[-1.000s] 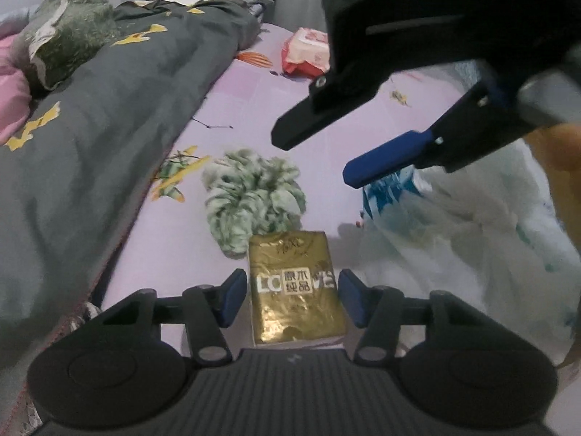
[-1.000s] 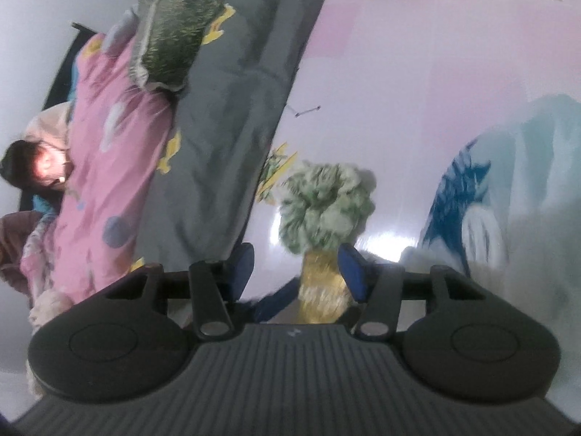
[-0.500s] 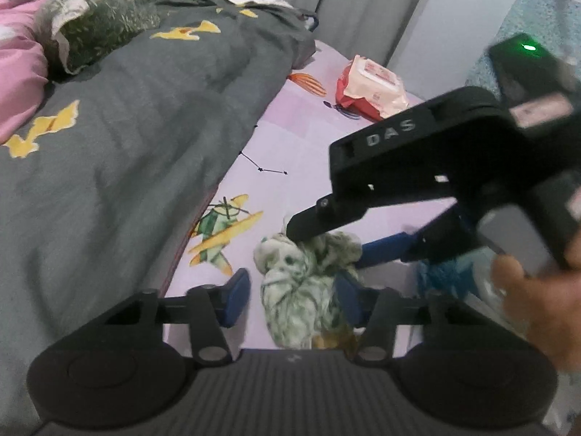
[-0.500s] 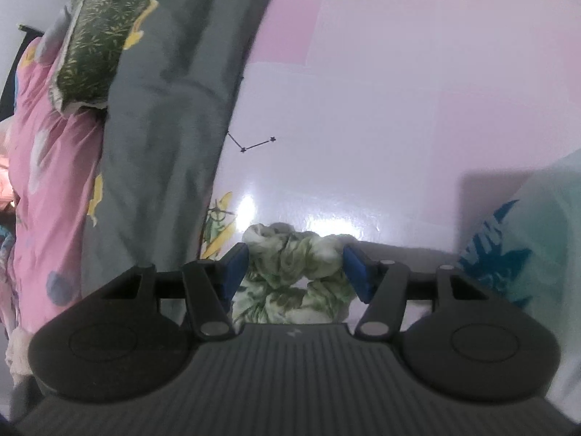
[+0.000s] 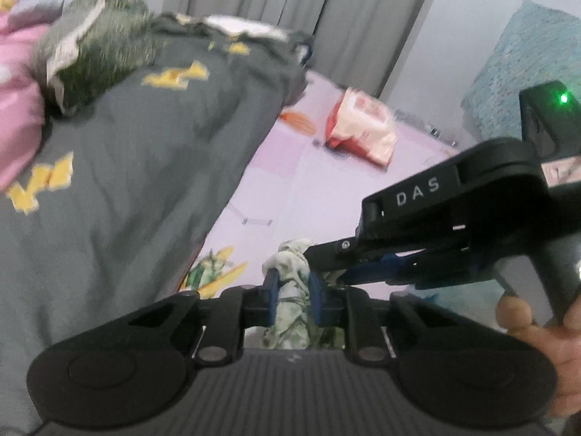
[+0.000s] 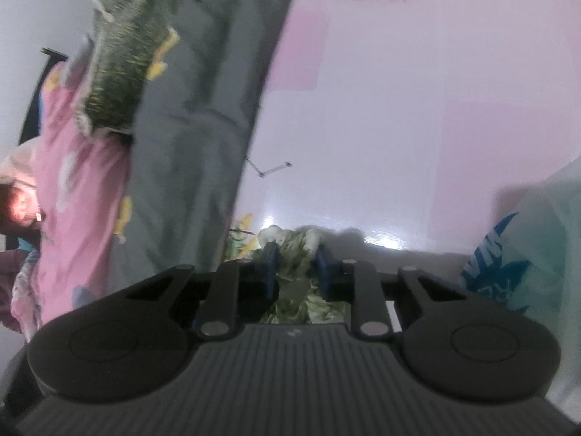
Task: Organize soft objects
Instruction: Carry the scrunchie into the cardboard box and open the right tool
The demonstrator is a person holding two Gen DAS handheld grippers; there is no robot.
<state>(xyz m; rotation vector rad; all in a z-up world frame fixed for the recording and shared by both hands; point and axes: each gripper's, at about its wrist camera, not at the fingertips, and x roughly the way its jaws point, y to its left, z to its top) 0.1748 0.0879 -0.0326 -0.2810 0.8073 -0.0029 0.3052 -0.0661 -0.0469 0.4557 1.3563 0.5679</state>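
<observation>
Both claws, left gripper (image 5: 293, 299) and right gripper (image 6: 296, 270), clamped tight on green scrunchie (image 5: 290, 290); pulling apart risks overstretching or slipping.

Black plastic left gripper (image 5: 293, 295): ribbed housing, 2 round discs, silver pivot screws, blue pads. Matching right gripper (image 5: 328, 275) marked "DAS" in white, lit green LED behind.

Dim, bluish indoor light; white glare on glossy pink mat (image 6: 381, 239); motion blur throughout; fisheye bending at edges.
</observation>
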